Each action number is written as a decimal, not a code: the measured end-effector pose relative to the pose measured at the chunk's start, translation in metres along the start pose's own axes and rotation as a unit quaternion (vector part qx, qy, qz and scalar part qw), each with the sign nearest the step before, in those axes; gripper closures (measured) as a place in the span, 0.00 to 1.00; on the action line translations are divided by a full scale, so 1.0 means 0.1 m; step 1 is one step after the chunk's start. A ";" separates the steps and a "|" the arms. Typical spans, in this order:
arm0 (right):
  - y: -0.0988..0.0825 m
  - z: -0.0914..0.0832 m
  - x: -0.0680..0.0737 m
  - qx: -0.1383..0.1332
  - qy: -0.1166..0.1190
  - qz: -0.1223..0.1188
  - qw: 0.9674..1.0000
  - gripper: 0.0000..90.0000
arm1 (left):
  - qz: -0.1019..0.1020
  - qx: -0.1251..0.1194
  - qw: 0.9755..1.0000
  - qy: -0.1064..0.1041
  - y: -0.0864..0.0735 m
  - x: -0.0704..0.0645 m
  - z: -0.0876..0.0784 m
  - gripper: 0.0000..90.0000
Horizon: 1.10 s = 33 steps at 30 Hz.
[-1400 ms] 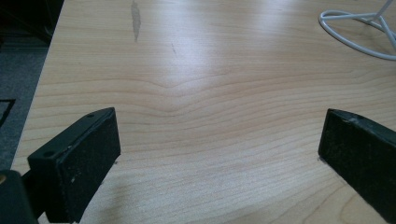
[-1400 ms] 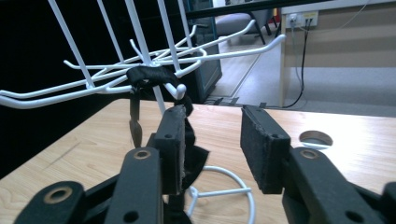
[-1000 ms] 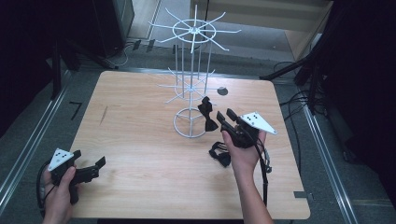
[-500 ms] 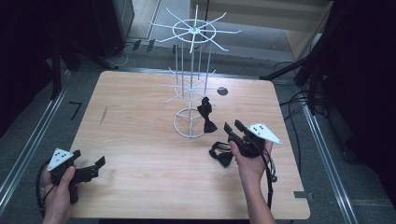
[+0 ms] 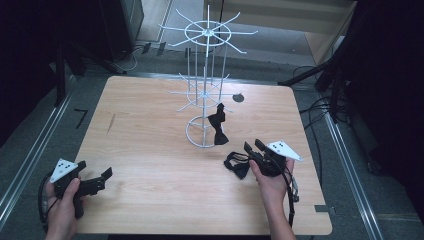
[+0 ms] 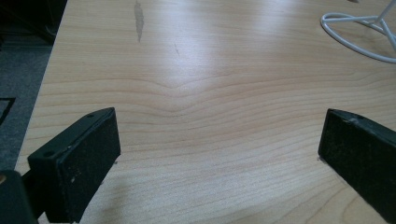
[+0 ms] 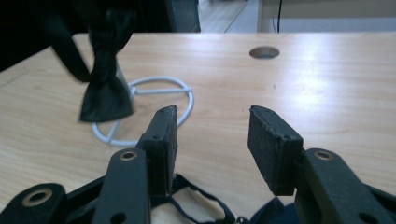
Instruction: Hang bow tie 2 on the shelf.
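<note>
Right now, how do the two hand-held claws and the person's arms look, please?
Both are black, pistol-shaped tools. The left claw and the right claw each carry a pale grey three-cornered plate with small dark dots on top. Each ends in two flat rectangular black pads on arms with round bolt holes. A black cable trails from the right claw along the forearm. The forearms are bare, with no sleeves in view.

Three cameras: one fixed overhead, one riding on each hand.

High view looks forward and down across the whole pale wooden table (image 5: 150, 150). Left gripper view skims low, close over its grain, facing the white wire rotating display stand (image 6: 359, 35). Right gripper view, equally low, faces that stand's ring base (image 7: 140, 116); all three views share it.
</note>
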State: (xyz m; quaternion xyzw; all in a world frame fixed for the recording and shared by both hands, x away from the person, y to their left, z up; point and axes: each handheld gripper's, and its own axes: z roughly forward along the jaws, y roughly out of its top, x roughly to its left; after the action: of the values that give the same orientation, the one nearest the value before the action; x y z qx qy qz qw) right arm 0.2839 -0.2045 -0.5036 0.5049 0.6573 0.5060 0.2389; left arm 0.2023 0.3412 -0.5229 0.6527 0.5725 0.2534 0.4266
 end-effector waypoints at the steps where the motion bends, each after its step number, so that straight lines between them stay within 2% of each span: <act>1: -0.02 0.01 -0.01 0.008 0.001 0.001 1.000 0.60 | 0.001 0.000 1.000 0.000 0.00 0.00 0.00 0.00; 8: -0.16 0.11 -0.11 0.055 -0.003 0.014 0.998 0.59 | 0.002 0.001 1.000 -0.001 0.00 0.00 0.00 0.00; 11: -0.19 0.15 -0.13 0.070 0.000 0.008 0.998 0.58 | 0.001 -0.001 1.000 -0.002 0.00 0.00 0.00 0.00; 16: -0.24 0.20 -0.11 0.087 0.001 0.003 0.996 0.55 | 0.003 -0.001 1.000 -0.002 0.00 0.00 0.00 0.00; 21: -0.26 0.23 -0.08 0.098 0.018 -0.004 0.995 0.48 | 0.004 0.001 1.000 -0.002 0.00 -0.01 0.00 0.00; 25: -0.28 0.26 -0.07 0.119 0.023 -0.005 0.993 0.44 | 0.004 0.001 1.000 -0.004 0.00 -0.01 0.00 0.00; 26: -0.30 0.28 -0.05 0.129 0.017 -0.009 0.991 0.44 | 0.004 0.001 1.000 -0.003 0.00 -0.01 0.00 0.00; 30: -0.32 0.29 -0.02 0.139 0.001 -0.032 0.990 0.51 | 0.003 0.002 1.000 -0.004 0.00 -0.01 0.00 0.00; 33: -0.34 0.30 0.00 0.150 -0.010 -0.048 0.988 0.65 | 0.004 0.002 1.000 -0.004 0.00 -0.01 0.00 0.00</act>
State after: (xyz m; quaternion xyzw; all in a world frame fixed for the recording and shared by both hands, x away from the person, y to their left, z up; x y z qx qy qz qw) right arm 0.2943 -0.1914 -0.5459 0.5077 0.7467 0.3850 0.1911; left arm 0.2021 0.3405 -0.5229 0.6567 0.5691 0.2510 0.4264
